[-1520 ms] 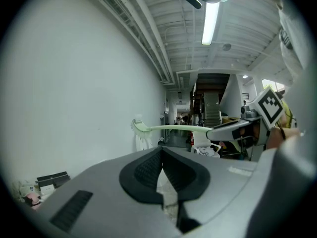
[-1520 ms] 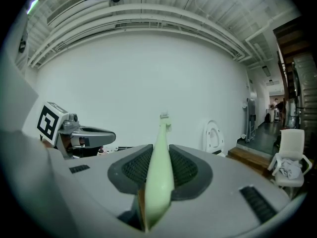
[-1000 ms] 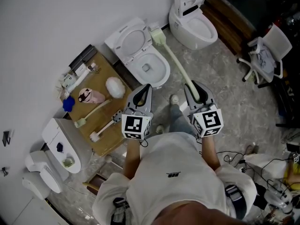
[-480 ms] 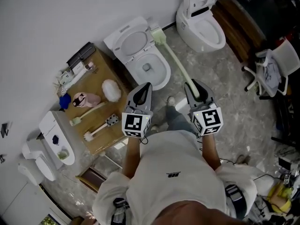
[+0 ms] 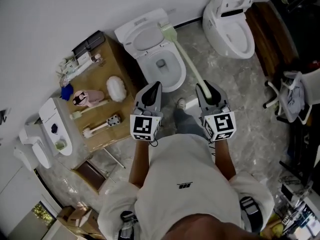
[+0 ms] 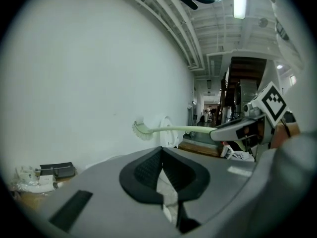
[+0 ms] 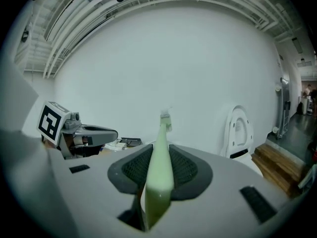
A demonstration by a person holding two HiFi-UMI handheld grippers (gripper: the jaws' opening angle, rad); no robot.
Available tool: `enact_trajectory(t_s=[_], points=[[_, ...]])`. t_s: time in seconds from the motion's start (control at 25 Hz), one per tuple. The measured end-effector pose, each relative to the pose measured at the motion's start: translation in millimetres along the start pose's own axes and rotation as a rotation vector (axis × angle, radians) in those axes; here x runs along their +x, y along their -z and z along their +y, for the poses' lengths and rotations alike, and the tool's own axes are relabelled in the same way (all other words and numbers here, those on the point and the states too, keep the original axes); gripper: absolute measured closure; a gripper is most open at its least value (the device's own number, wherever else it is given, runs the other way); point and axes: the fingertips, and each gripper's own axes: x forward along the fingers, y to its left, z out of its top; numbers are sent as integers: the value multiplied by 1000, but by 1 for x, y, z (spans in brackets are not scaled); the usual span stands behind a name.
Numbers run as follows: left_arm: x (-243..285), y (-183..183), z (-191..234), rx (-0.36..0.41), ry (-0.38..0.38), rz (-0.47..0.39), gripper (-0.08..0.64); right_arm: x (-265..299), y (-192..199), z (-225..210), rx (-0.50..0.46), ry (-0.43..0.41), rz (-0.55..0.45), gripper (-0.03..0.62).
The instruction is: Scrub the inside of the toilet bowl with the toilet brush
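Observation:
A white toilet point(image 5: 172, 79) stands on the floor ahead of me, lid up and bowl open. My right gripper point(image 5: 202, 89) is shut on the lower end of a pale green toilet brush point(image 5: 186, 59). The long handle slants up and left, and the bristle head point(image 5: 168, 32) is by the right edge of the raised lid, outside the bowl. In the right gripper view the handle point(image 7: 158, 170) runs out between the jaws of the right gripper point(image 7: 158, 152). My left gripper point(image 5: 154, 87) hangs near the bowl's front rim, shut and holding nothing. The left gripper view shows the brush point(image 6: 144, 130) against the white wall.
A second white toilet point(image 5: 235, 19) stands at the upper right. At the left, a low wooden table point(image 5: 102, 111) carries a white fluffy thing point(image 5: 116, 88), a pink thing point(image 5: 87, 98) and two brushes point(image 5: 100, 126). An office chair point(image 5: 295, 96) stands at the right.
The head view has swung, so the toilets and table sit higher and more to the right. Both grippers and the brush hold nearly the same pose in front of the body.

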Motion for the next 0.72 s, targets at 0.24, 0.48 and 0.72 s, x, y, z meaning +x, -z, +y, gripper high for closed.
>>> enact_trajectory(t_s=[0.24,0.48,0.72], points=[[35,12,18,-28,-86,17,551,38,12,-20,-5,-72,52,499],[60,40,39,-77,-127,49,551,72,34,-29,-26,-112,121,499],[71,71,61,-120,-142,87,551,92,59,-27,-31,-134,193,499]])
